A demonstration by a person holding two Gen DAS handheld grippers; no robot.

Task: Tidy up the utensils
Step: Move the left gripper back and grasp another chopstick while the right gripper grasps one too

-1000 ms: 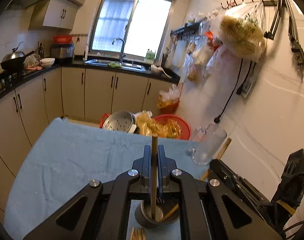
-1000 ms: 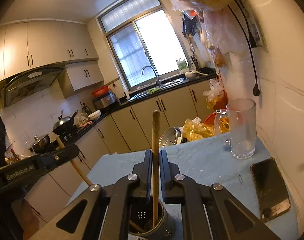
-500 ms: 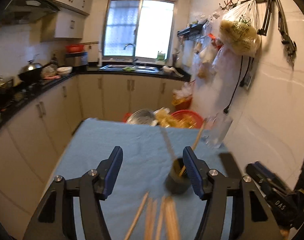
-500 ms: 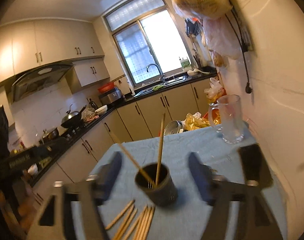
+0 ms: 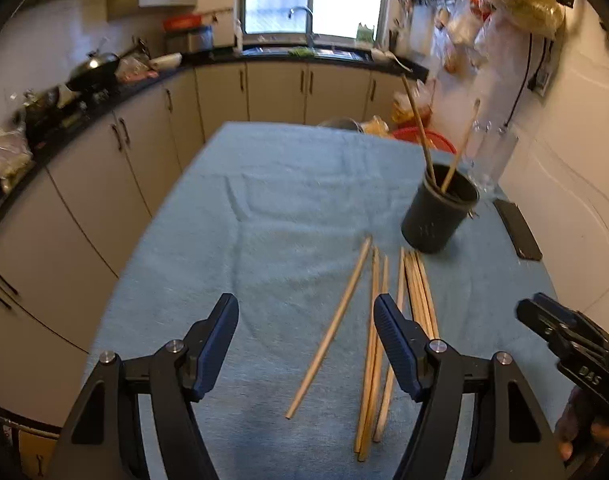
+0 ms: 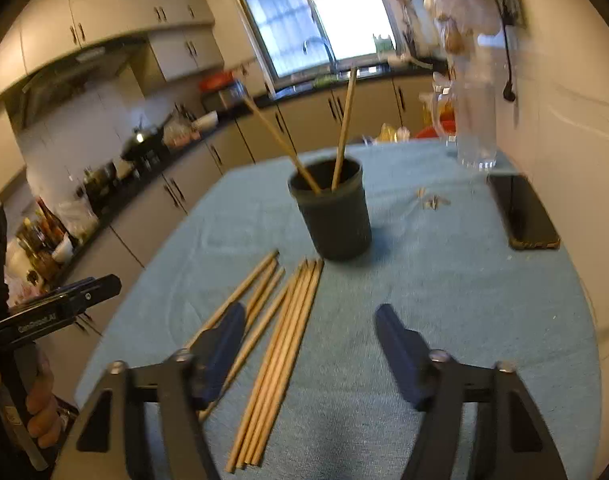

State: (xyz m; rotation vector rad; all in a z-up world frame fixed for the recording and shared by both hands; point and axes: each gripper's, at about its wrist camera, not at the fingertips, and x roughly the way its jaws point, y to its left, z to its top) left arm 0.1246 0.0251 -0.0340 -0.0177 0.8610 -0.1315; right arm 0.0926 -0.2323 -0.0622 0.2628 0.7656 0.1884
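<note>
A dark cup stands on the blue cloth with two chopsticks leaning in it. Several loose chopsticks lie on the cloth in front of the cup. My left gripper hovers over their left side, its jaws opening; one stray chopstick lies on the cloth beneath the gap, untouched. My right gripper hangs over the main bundle, its jaws closing, with the pads clear of the sticks.
A tall glass mug and a dark phone sit at the table's right, by the tiled wall. A red basket shows beyond the far edge. Kitchen cabinets run along the left and back.
Both grippers let go of the chopsticks they held upright over the cup, which now lean in it. Both then opened and drew back and down over the loose chopsticks.
</note>
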